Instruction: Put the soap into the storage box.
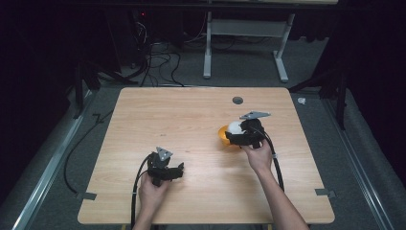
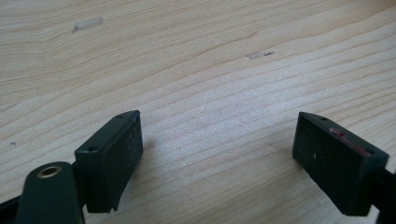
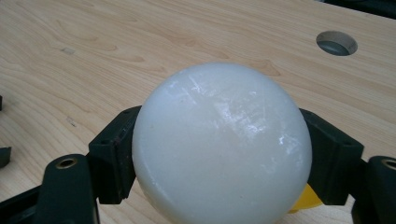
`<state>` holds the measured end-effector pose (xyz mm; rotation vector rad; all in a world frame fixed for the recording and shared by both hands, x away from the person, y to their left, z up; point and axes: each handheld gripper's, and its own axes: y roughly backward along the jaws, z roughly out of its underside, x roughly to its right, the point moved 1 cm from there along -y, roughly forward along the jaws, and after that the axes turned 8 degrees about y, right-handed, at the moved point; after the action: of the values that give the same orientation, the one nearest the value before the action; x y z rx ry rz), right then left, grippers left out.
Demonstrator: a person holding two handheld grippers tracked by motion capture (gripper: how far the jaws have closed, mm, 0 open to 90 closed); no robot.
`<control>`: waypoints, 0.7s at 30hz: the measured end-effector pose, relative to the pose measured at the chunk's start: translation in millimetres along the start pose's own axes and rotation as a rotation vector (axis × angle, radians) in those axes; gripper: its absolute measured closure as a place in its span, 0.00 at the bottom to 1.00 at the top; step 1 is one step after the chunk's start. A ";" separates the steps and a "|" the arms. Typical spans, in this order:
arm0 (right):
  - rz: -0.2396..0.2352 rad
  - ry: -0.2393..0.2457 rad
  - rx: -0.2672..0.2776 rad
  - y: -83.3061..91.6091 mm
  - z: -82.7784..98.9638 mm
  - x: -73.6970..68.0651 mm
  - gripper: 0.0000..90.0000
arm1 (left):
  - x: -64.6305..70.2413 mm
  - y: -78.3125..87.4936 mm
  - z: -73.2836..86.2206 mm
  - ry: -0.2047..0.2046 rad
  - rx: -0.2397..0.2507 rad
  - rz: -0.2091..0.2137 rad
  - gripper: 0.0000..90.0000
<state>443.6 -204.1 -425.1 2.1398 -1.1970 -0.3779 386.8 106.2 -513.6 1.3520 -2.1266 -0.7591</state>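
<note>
No readable text, labels, brands, numbers or signs anywhere; white ball (image 3: 222, 144) between the right gripper (image 3: 219, 158) jaws is plain, left gripper (image 2: 219, 158) pads unmarked, wooden table (image 2: 210, 60) ahead of them shows only grain and small scuffs
</note>
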 end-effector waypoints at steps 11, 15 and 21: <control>0.023 -0.025 -0.038 -16.7 3.7 6.1 0.27 | 0.0 0.0 0.0 0.000 0.000 0.000 0.18; 0.030 -0.032 -0.045 -21.7 5.1 9.3 0.27 | 0.0 0.0 0.0 0.000 0.000 0.000 0.18; 0.041 -0.049 -0.059 -29.7 7.9 12.8 0.27 | 0.0 0.0 0.0 0.000 0.000 0.000 0.18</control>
<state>465.6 -207.0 -449.9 2.0630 -1.2399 -0.4444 386.8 106.3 -513.6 1.3518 -2.1269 -0.7591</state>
